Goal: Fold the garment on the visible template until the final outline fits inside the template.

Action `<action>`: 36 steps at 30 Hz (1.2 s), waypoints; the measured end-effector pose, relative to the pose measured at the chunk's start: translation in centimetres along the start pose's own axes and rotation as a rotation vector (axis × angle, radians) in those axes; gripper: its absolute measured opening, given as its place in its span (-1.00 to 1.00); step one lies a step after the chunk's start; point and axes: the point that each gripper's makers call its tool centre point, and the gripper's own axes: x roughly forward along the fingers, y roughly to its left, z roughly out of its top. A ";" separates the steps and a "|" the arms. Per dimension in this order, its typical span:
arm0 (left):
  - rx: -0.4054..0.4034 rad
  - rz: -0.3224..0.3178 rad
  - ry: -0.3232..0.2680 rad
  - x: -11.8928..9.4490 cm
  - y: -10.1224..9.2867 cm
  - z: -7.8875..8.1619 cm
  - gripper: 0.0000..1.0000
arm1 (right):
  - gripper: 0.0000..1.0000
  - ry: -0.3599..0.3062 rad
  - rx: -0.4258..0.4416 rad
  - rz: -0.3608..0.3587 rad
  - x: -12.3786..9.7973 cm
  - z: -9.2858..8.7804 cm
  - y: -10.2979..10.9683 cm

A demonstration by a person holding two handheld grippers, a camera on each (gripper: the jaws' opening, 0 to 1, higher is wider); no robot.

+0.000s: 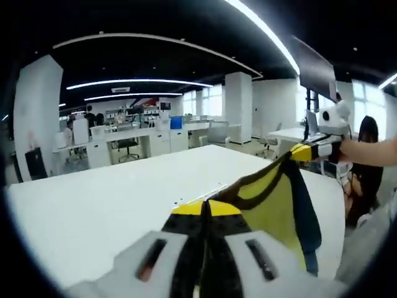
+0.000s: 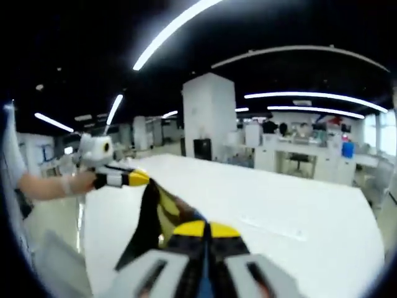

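Nearest in the left gripper view, the left claw (image 1: 207, 210) is clamped shut on an edge of the garment (image 1: 276, 202), a yellow piece with dark trim. In the right gripper view, the right claw (image 2: 205, 231) is likewise closed on another edge of the same cloth. The garment hangs stretched between the two claws, lifted off the white tabletop (image 1: 111, 198) rather than lying on it, with a loose fold drooping below the taut upper edge.

The step in hand looks like spreading or repositioning the garment before a fold. To do it well, I would keep both grips firm and the top edge level and taut, then lower the cloth so the hanging part touches first and lays out flat without bunching. I cannot make out a template outline on the tabletop from these views; a faint mark shows near its middle (image 1: 208, 191), too small to identify, so the placement should be checked before releasing.

The garment hangs close to the tabletop's near edge, so lowering it further in toward the middle would keep it from slipping over the side. The surface beyond is wide and bare toward its far edge. Farther off stand desks, chairs and a white pillar (image 2: 209, 118), well apart from the work.
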 end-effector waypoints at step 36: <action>-0.099 0.050 0.378 13.4 5.8 -16.0 -1.00 | -1.00 0.365 0.109 -0.090 13.5 -16.0 -10.0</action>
